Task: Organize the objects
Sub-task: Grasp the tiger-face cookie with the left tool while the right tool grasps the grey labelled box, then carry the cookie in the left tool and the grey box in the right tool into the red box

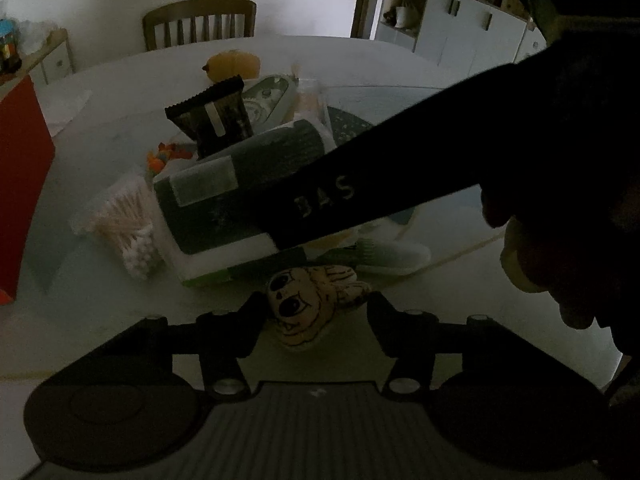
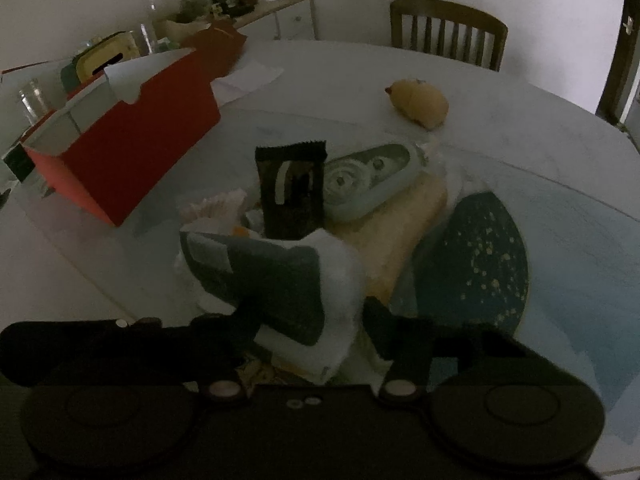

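Clutter sits heaped in the middle of the round white surface (image 2: pixel 520 92): a dark green and white packet (image 1: pixel 240 200), a black sachet (image 2: pixel 291 192) standing upright behind it, a pale blue tape dispenser (image 2: pixel 372 184), a bag of cotton swabs (image 1: pixel 128 220) at the left of the heap, and a dark speckled mat (image 2: pixel 480 256) at its right. A red box (image 2: pixel 132 148) lies open on the far left, and a yellow plush (image 2: pixel 420 104) rests well apart on the far side, near a wooden chair (image 2: pixel 448 32).

In the right wrist view the right gripper (image 2: pixel 308 320) has its fingers closed against the near end of the packet. In the left wrist view the left gripper (image 1: pixel 316 312) stands part-way spread, its fingers either side of a small cartoon-faced plush (image 1: pixel 304 304); whether they press it I cannot tell. A dark sleeve (image 1: pixel 400 168) crosses above the packet.
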`<control>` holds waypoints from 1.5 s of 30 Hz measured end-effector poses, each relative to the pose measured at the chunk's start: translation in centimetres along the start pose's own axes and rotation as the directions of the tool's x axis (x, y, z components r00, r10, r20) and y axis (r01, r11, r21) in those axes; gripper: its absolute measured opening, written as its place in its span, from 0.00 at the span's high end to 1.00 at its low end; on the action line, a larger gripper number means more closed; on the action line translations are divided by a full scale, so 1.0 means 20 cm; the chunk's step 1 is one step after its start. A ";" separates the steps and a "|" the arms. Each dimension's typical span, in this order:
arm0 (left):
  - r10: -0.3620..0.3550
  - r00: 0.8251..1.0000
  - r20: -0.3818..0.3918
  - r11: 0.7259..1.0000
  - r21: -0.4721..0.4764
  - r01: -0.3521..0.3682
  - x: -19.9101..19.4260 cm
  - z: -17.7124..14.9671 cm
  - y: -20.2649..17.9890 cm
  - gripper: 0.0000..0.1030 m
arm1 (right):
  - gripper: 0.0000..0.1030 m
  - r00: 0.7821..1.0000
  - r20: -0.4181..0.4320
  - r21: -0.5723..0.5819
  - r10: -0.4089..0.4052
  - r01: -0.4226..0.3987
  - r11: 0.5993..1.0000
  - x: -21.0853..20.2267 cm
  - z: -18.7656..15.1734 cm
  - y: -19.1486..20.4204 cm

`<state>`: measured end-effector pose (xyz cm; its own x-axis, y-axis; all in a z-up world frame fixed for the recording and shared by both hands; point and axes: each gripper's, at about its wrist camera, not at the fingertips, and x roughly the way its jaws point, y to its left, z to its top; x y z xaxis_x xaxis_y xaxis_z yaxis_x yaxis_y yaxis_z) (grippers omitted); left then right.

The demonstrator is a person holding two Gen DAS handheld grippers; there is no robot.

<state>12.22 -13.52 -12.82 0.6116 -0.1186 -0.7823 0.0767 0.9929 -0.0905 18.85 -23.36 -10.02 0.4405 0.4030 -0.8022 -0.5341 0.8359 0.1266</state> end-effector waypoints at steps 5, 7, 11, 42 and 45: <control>0.026 1.000 -0.008 0.999 -0.029 -0.026 -0.01 0.01 0.02 0.51 | 0.71 0.999 0.009 0.004 0.033 -0.033 0.999 -0.02 0.00 -0.01; 0.035 0.999 -0.003 0.998 -0.049 -0.035 -0.02 0.01 0.04 0.52 | 0.76 0.999 0.017 0.004 0.048 -0.048 0.999 -0.04 0.00 -0.01; 0.053 0.999 0.007 0.995 -0.084 -0.052 -0.06 0.01 0.07 0.53 | 0.82 0.997 0.035 0.003 0.071 -0.071 0.997 -0.07 -0.01 -0.01; 0.215 0.947 0.238 0.969 -0.172 -0.177 -0.82 0.09 0.75 0.53 | 0.86 0.962 0.265 0.178 0.068 -0.118 0.977 -0.41 0.27 0.41; 0.231 0.943 0.240 0.964 -0.188 -0.188 -0.89 0.10 0.87 0.53 | 0.86 0.958 0.277 0.173 0.070 -0.121 0.977 -0.39 0.33 0.49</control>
<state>4.21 5.84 0.68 0.7833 0.1165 -0.6106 -0.1893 0.9803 -0.0559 15.00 -15.74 1.35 0.5846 0.5475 -0.5987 -0.4501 0.8329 0.3221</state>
